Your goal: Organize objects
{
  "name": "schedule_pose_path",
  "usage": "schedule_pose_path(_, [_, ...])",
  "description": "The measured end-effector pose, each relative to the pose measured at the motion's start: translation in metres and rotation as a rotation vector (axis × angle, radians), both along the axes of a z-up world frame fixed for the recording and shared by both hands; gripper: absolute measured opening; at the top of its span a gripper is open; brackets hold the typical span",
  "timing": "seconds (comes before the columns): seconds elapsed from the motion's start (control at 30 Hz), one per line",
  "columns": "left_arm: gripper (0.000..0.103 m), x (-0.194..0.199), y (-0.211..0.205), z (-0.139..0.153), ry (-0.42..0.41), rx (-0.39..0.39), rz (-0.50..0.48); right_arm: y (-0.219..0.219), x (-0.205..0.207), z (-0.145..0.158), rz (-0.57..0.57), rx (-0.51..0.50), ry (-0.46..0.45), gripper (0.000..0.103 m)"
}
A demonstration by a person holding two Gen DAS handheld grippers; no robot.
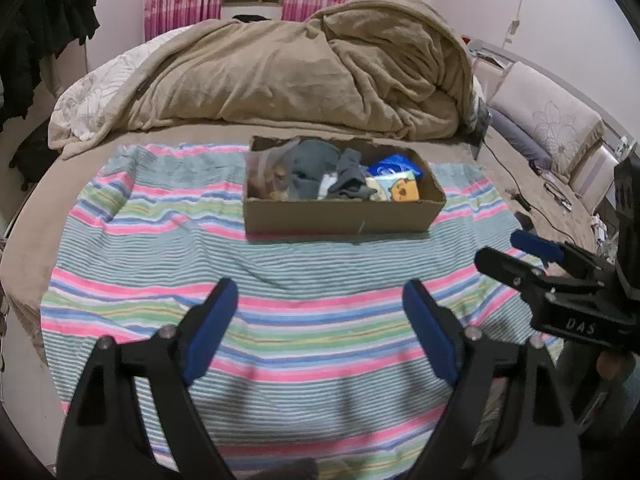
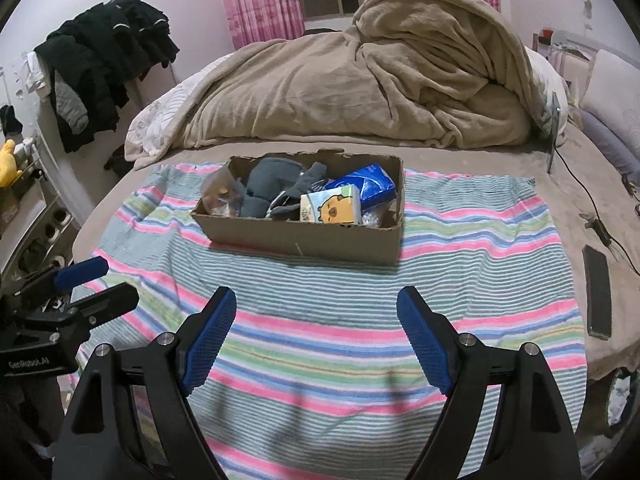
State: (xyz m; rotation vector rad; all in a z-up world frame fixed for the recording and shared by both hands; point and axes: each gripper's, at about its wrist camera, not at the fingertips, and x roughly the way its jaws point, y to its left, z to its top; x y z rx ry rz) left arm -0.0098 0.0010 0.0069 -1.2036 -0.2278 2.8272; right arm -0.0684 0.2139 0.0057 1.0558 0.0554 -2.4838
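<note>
**Box packed, both tools empty over the bed**

Bedroom w/ pink curtains (image 2: 260,0) at the back; you're working on a bed (image 1: 192,136) covered by a striped towel (image 1: 280,280), beige blanket (image 1: 320,68) heaped behind.

Left to right: dark clothes (image 2: 104,52) hang at far left, yellow plush (image 2: 8,160) below them. Your left tool (image 1: 320,320) hovers over the towel, fingers spread wide, holding nothing. Centre: cardboard box (image 1: 340,216) on the towel, near the blanket, well apart from both tools. Inside, L to R: a clear bag (image 1: 268,164), grey socks (image 2: 272,188), a cartoon tissue pack (image 2: 332,208), a blue pack (image 2: 368,184) behind it. Your right tool (image 2: 316,328) is likewise spread and empty. Far right: a phone (image 2: 598,292) and cable (image 2: 592,200) on the bare sheet.

Risks, as I judge it: the box is full and soft stuff sits high, so a careless reach could snag a sock and drag neighbours out. The soft towel lets the box slide or tip if you push a wall. Tools are close side by side — they could clash.

Views: only the right cam shows the phone & plush; left cam shows the pillows (image 1: 548,120) more fully.
</note>
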Motion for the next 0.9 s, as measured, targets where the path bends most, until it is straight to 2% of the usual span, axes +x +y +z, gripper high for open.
schedule_pose_path(0.07, [0.092, 0.003, 0.000, 0.002, 0.010, -0.003, 0.001, -0.001, 0.004, 0.002, 0.005, 0.002, 0.004, 0.085])
schedule_pose_path(0.3, [0.093, 0.010, -0.001, 0.009, 0.034, -0.007, 0.006, -0.002, 0.013, 0.007, 0.015, -0.001, 0.014, 0.085])
schedule_pose_path(0.9, [0.093, 0.007, -0.001, 0.010, 0.032, -0.010, 0.010, 0.000, 0.012, 0.010, 0.015, -0.002, 0.013, 0.085])
